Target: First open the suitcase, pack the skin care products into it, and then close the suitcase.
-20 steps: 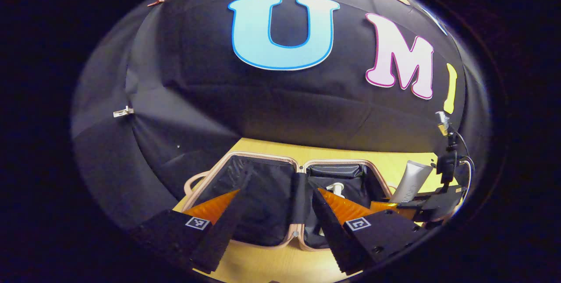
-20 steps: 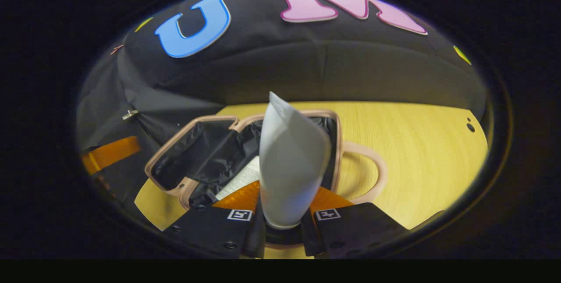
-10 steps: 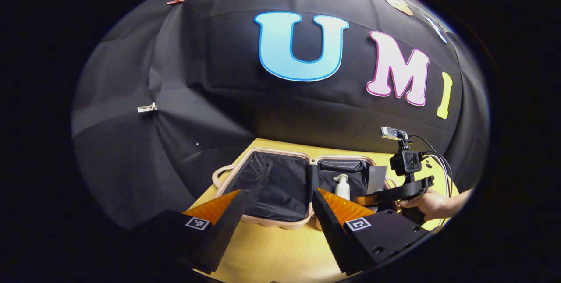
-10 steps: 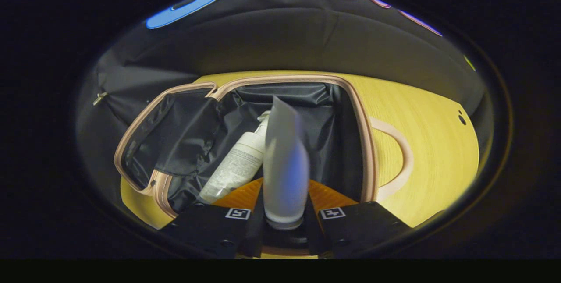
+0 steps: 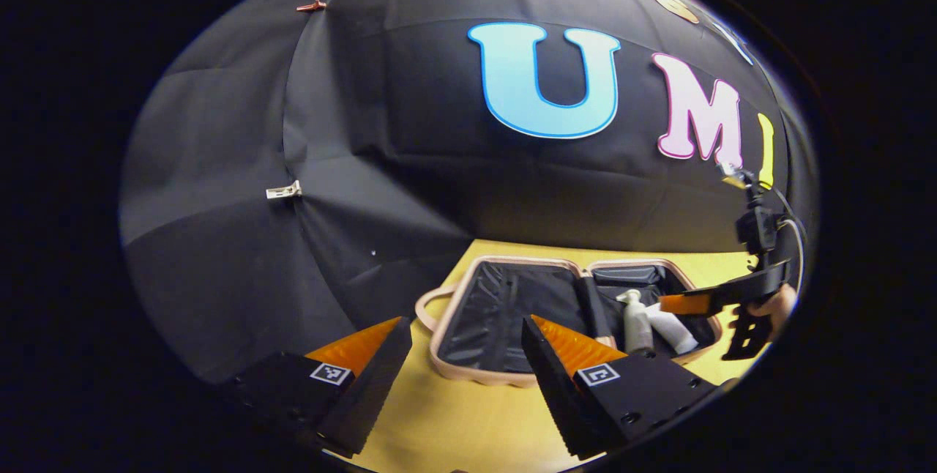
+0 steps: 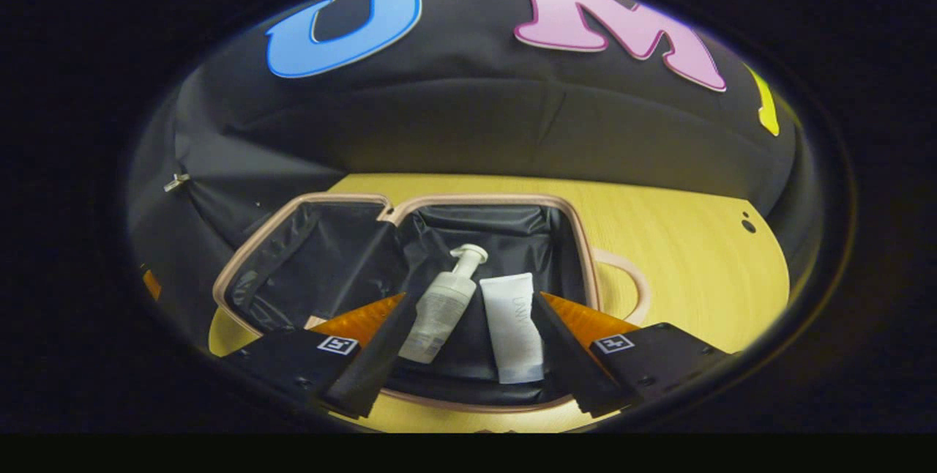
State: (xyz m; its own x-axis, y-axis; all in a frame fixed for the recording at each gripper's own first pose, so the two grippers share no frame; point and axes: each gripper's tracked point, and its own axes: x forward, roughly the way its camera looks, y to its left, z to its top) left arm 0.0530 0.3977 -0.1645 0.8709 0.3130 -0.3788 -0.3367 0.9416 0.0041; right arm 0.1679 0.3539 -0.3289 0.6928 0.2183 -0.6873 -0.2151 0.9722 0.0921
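The pink-rimmed suitcase (image 6: 582, 253) lies open on the wooden table, with black lining in both halves. In its right half a white pump bottle (image 6: 443, 304) and a white tube (image 6: 512, 326) lie side by side. My right gripper (image 6: 470, 299) hovers open just above them, with nothing between its fingers. In the left gripper view the suitcase (image 5: 527, 261) sits ahead and to the right, with the bottle (image 5: 635, 321) and tube (image 5: 675, 332) inside. My left gripper (image 5: 465, 323) is open and empty over the table, near the suitcase's left half. The right gripper (image 5: 721, 301) and its hand show beyond.
The yellow wooden table (image 6: 688, 239) stretches to the right of the suitcase. A pink carry handle (image 6: 638, 284) sticks out from the suitcase's right side, another handle (image 5: 424, 306) from its left. The black booth wall stands close behind.
My right gripper has opened and let go of the white tube, which now lies in the suitcase beside the pump bottle. The left gripper has drifted left, away from the suitcase.
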